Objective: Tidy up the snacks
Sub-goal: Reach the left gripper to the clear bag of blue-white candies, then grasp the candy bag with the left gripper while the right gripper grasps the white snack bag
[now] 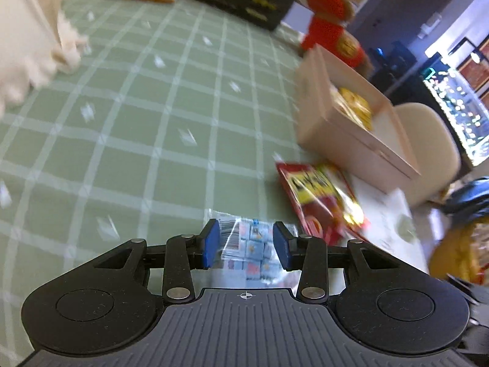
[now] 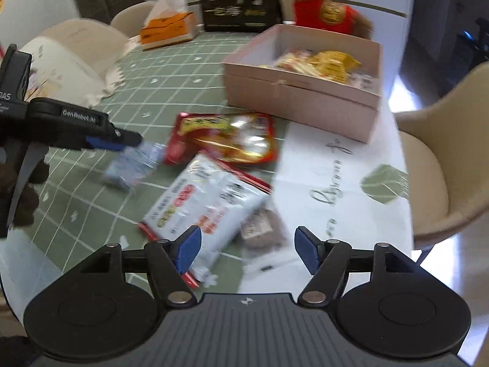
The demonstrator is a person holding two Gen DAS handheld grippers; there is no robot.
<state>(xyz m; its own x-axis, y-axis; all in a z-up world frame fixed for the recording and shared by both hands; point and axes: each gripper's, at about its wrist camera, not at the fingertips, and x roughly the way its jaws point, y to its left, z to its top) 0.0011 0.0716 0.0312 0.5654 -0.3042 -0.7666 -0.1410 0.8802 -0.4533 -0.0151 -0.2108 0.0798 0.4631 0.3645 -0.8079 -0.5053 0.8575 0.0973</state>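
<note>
My left gripper (image 1: 247, 246) is shut on a clear pack of pale blue snacks (image 1: 249, 244), which fills the gap between its blue pads. The right wrist view shows that gripper (image 2: 128, 142) at the left with the blurred pack (image 2: 131, 165) hanging from its tip over the green checked tablecloth (image 2: 171, 91). My right gripper (image 2: 247, 249) stands open above a white snack bag (image 2: 204, 205) and a small brown pack (image 2: 262, 229); its pads press on nothing. A red snack bag (image 2: 226, 137) (image 1: 321, 202) lies in front of an open pink box (image 2: 299, 98) (image 1: 342, 140) holding yellow snacks (image 2: 330, 64).
At the table's far edge stand a black gift box (image 2: 241, 6), an orange tissue box (image 2: 168, 29) and a red plush toy (image 2: 324, 9). A white printed mat (image 2: 336, 165) covers the right side. A beige chair (image 2: 443, 168) is close on the right, a covered chair (image 2: 67, 58) on the left.
</note>
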